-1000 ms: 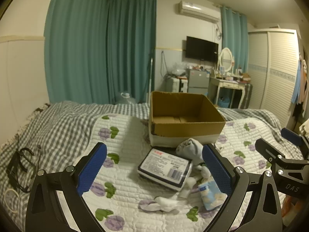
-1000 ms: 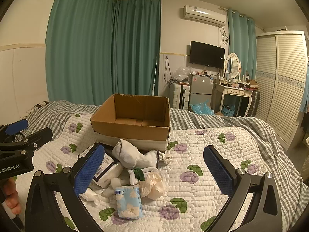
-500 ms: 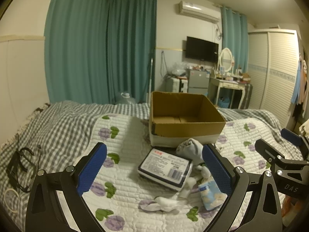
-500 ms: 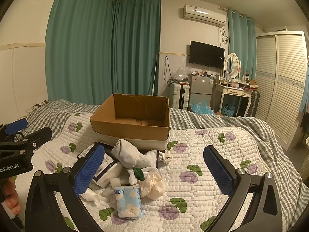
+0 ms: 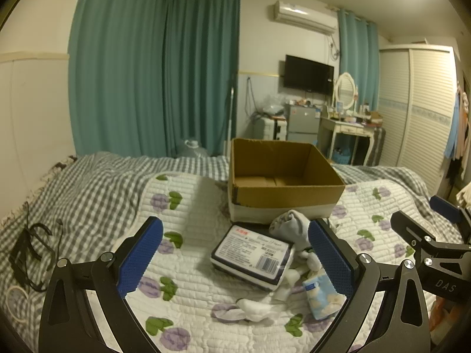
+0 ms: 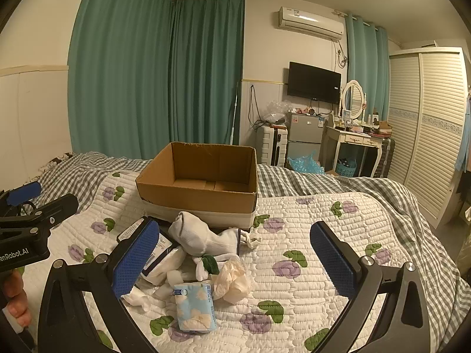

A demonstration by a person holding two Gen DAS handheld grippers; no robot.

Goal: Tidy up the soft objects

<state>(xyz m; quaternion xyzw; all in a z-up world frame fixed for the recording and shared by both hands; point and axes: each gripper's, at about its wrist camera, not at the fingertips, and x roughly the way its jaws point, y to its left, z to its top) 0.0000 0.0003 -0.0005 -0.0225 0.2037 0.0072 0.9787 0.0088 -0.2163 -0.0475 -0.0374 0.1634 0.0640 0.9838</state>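
Our left gripper (image 5: 234,260) hangs spread wide above the quilt (image 5: 191,291), holding nothing, and our right gripper (image 6: 235,260) is spread the same way, also empty. Between and just ahead of them we see the soft pile near the middle of the bed: a wrapped tissue pack (image 5: 253,254), a white sock (image 6: 203,238) lying against it, a small blue tissue packet (image 6: 194,306) and a cream crumpled piece (image 6: 232,276) touching it. Just beyond the pile the open cardboard box (image 6: 203,197) sits on the quilt, nothing visible inside.
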